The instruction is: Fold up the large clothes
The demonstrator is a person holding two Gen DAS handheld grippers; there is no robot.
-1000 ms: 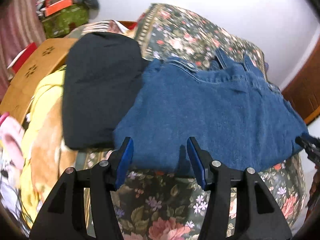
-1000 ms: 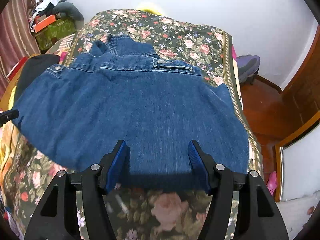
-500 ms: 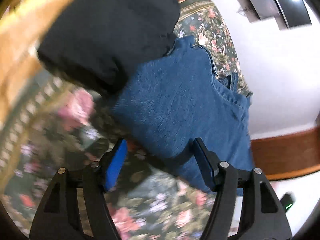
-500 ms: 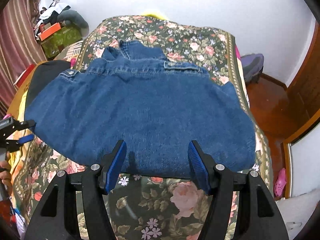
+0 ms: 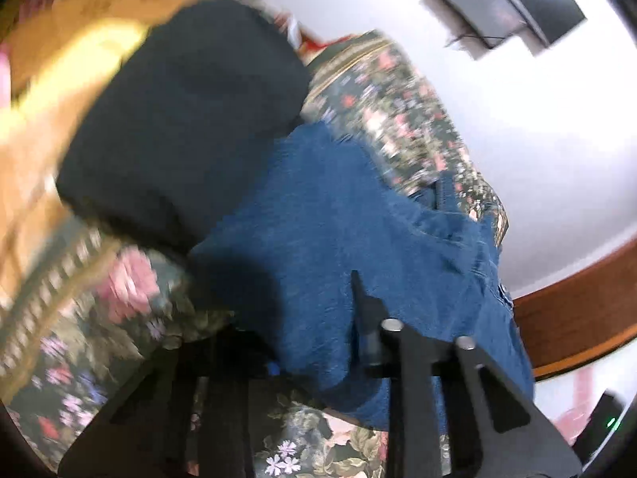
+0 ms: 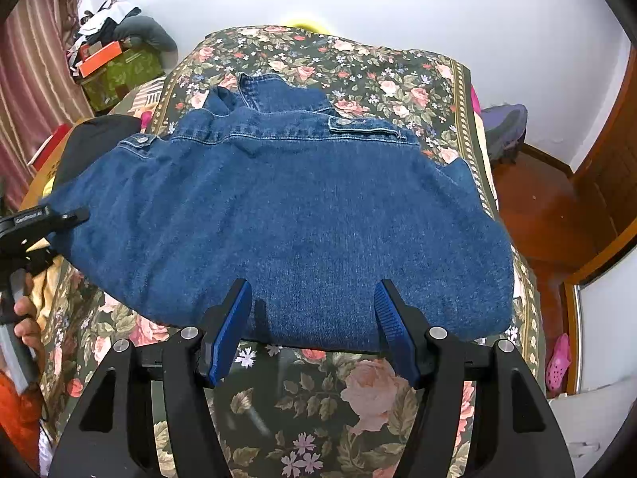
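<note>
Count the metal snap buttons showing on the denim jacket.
2. One button sits on the tab at the left shoulder of the denim jacket; the other button is on the tab to the right of the collar. More may be hidden underneath.

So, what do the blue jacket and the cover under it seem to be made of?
The blue jacket looks like denim: matte, faded indigo weave, pale contrast stitching, metal snap buttons on the tabs. The cover seems a printed woven fabric, perhaps cotton, matte, with roses on a dark ground and a striped border; the fibre itself cannot be told.
</note>
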